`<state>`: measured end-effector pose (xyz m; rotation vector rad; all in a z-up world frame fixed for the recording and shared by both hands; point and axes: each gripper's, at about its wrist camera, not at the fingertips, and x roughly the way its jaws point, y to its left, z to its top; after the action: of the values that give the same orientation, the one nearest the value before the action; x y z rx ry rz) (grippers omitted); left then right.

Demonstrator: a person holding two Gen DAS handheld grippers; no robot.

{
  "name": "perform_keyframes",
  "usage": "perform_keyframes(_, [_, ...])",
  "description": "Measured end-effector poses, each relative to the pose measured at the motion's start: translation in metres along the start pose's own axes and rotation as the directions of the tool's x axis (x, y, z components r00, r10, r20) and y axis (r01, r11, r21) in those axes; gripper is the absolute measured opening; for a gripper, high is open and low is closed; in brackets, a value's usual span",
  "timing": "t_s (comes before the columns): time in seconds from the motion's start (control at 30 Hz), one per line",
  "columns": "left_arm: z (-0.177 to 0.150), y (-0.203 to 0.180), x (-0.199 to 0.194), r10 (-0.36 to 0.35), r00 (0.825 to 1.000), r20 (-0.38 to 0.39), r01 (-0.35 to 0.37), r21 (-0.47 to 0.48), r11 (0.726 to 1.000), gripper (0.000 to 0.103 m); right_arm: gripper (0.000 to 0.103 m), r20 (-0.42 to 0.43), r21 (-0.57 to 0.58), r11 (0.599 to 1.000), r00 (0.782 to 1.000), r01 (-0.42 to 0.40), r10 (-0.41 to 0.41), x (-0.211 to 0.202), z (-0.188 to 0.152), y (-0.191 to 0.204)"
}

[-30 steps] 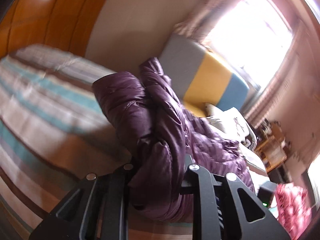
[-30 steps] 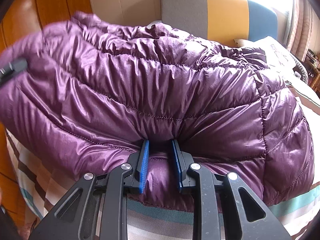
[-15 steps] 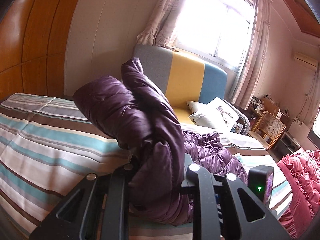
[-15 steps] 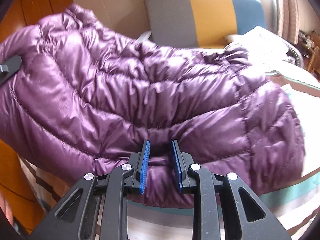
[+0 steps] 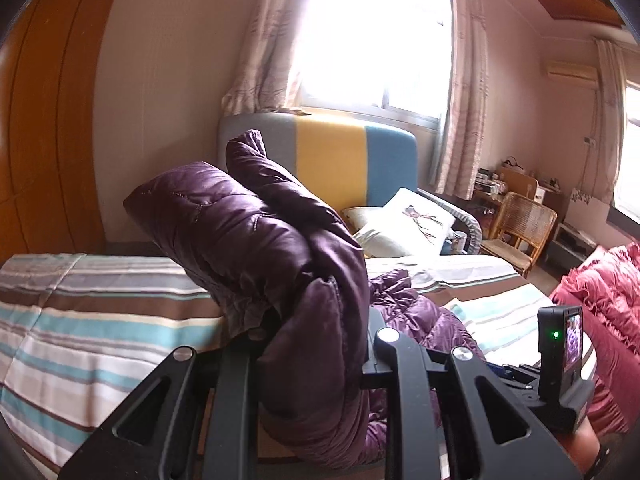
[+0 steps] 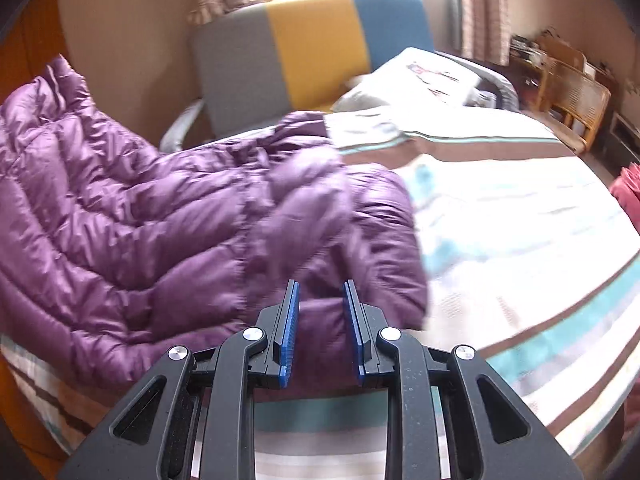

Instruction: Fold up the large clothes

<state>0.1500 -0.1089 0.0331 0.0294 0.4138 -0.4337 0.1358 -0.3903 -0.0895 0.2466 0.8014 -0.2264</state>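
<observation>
The purple down jacket point(image 6: 168, 216) lies half spread on the striped bed point(image 6: 520, 240), one bulky fold lifted above it. The left hand-held gripper point(image 5: 316, 344) is clamped on that thick, slippery bunch point(image 5: 256, 232); the right hand-held gripper point(image 6: 320, 320) pinches the near hem between its blue pads point(image 6: 289, 320). I judge the slick shell could slide out of either grip. If the two ends travel unevenly, the fold may land skewed, and the puffy filling may spring it back open.
</observation>
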Motion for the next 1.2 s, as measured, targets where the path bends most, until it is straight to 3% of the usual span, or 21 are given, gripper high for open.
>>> perform_keyframes(0.17, [0.005, -0.037, 0.010, -0.036, 0.999, -0.003, 0.036, 0.089, 0.995, 0.019, 0.023, 0.003, 0.087, 0.996, 1.000, 0.020, -0.020, -0.005, -0.006, -0.038])
perform_keyframes(0.53, [-0.007, -0.102, 0.044, -0.131, 0.989, -0.068, 0.141, 0.193, 0.971, 0.019, 0.023, 0.016, 0.150, 0.988, 0.999, 0.027, -0.030, -0.010, -0.007, -0.066])
perform_keyframes(0.77, [-0.049, -0.129, 0.084, -0.220, 0.953, -0.210, 0.255, 0.160, 0.953, 0.019, 0.023, 0.036, 0.170, 0.985, 0.999, 0.020, -0.027, -0.018, -0.004, -0.079])
perform_keyframes(0.9, [-0.076, -0.138, 0.091, -0.265, 0.936, -0.230, 0.312, 0.200, 0.929, 0.023, 0.023, 0.071, 0.169, 0.986, 0.997, -0.003, -0.009, -0.031, 0.001, -0.081])
perform_keyframes(0.97, [-0.081, -0.140, 0.085, -0.278, 0.932, -0.232, 0.328, 0.216, 0.920, 0.030, 0.023, 0.096, 0.167, 0.985, 0.995, -0.033, 0.017, -0.038, 0.005, -0.080])
perform_keyframes(1.0, [-0.080, -0.137, 0.078, -0.304, 0.923, -0.235, 0.352, 0.201, 0.914, 0.040, 0.023, 0.108, 0.164, 0.985, 0.994, -0.047, 0.029, -0.042, 0.007, -0.078])
perform_keyframes(1.1, [-0.075, -0.126, 0.050, -0.437, 0.872, -0.221, 0.468, 0.114, 0.876, 0.076, 0.023, 0.131, 0.148, 0.985, 0.989, -0.087, 0.068, -0.051, 0.013, -0.072])
perform_keyframes(1.17, [-0.073, -0.115, 0.023, -0.515, 0.836, -0.191, 0.537, 0.091, 0.839, 0.080, 0.023, 0.144, 0.136, 0.985, 0.986, -0.104, 0.085, -0.056, 0.016, -0.067])
perform_keyframes(1.2, [-0.073, -0.108, 0.008, -0.536, 0.828, -0.164, 0.554, 0.095, 0.827, 0.080, 0.023, 0.154, 0.132, 0.984, 0.983, -0.118, 0.097, -0.060, 0.018, -0.064])
